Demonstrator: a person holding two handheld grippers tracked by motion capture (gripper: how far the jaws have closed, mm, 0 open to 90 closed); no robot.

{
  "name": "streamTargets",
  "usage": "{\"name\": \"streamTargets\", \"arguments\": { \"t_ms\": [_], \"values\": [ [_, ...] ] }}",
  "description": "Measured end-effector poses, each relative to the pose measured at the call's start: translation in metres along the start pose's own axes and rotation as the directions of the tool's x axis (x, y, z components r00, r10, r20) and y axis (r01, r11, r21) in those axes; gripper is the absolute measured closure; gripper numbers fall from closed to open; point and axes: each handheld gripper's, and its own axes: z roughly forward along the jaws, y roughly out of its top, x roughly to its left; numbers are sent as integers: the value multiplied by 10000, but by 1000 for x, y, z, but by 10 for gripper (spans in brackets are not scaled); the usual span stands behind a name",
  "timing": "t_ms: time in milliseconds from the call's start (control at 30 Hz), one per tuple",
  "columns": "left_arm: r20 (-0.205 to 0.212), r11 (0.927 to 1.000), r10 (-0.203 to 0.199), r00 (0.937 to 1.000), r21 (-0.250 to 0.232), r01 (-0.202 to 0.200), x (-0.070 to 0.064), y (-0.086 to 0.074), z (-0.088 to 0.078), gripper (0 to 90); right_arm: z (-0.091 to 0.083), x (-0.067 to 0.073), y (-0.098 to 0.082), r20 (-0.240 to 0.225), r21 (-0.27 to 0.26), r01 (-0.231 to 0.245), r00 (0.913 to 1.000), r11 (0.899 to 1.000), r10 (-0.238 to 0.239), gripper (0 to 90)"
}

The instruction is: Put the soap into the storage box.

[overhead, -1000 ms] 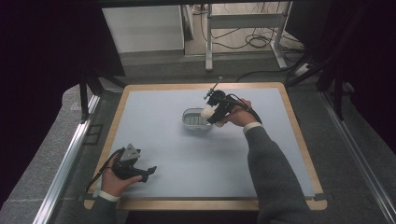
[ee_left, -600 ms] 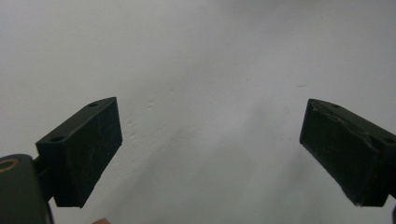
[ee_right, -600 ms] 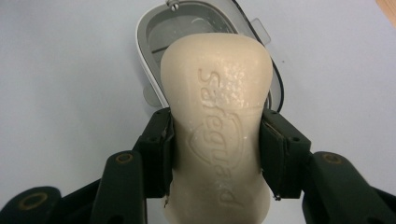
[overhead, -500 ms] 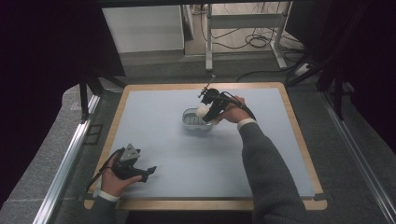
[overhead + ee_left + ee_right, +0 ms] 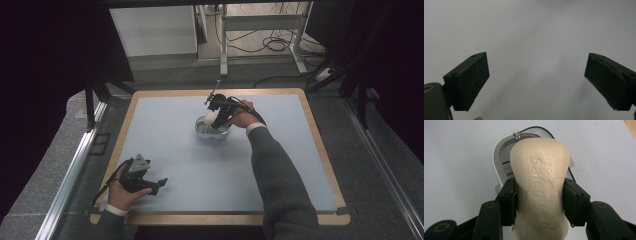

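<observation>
A cream bar of soap [image 5: 540,185] with raised lettering is clamped between the two jaws of my right gripper [image 5: 539,197]. It hangs just above a white soap dish [image 5: 501,162] with a slotted floor and a clear hinged lid. In the high view the right gripper [image 5: 216,116] holds the soap [image 5: 210,118] over the dish [image 5: 204,131] near the middle back of the mat. My left gripper [image 5: 159,184] rests near the mat's front left corner. Its jaws stand wide apart over bare mat, and its own view shows my left gripper [image 5: 536,82] with nothing between them.
The pale blue mat [image 5: 190,165] lies on a wooden board [image 5: 320,150] with a raised edge. Metal rails [image 5: 70,175] run along both sides. Table legs and cables [image 5: 270,40] stand beyond the far edge.
My right gripper has carried the soap leftward and slightly away, from beside the dish to over it. The left gripper has stayed still.
</observation>
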Motion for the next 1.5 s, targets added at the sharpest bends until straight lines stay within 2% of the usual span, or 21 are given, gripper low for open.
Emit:
{"name": "streamTargets", "arguments": {
  "t_ms": [367, 800, 867, 1000, 1333, 1400, 1500],
  "values": [
    [-3, 10000, 38, 10000, 10, -38, 1, 0, 0, 62, 17, -1, 6, -203, 30, 610, 9979, 9981, -609, 495],
    [24, 10000, 52, 10000, 57, -52, 0, 0, 1, 61, 31, -1, 6, -33, 498, 1181, 9930, 9918, -1181, 485],
    [23, 10000, 56, 10000, 64, -56, 0, 0, 1, 62, 31, 0, 6, -40, 515, 1144, 9934, 9921, -1143, 475],
    [38, 10000, 61, 10000, 60, -61, 0, 0, 1, 62, 27, 1, 5, 16, 224, 788, 9969, 9966, -789, 454],
    [54, 10000, 55, 10000, 55, -55, 0, 0, 1, 62, 12, 3, -2, 114, -210, 578, 9983, 9981, -576, 417],
    [56, 10000, 53, 10000, 52, -53, 0, 0, 1, 62, 7, 3, -3, 237, -394, 526, 9984, 9978, -517, 403],
    [63, 10000, 51, 10000, 46, -52, -1, 0, 1, 62, -4, 4, -7, 350, -790, 172, 9993, 9967, -145, 395]
  ]
}}
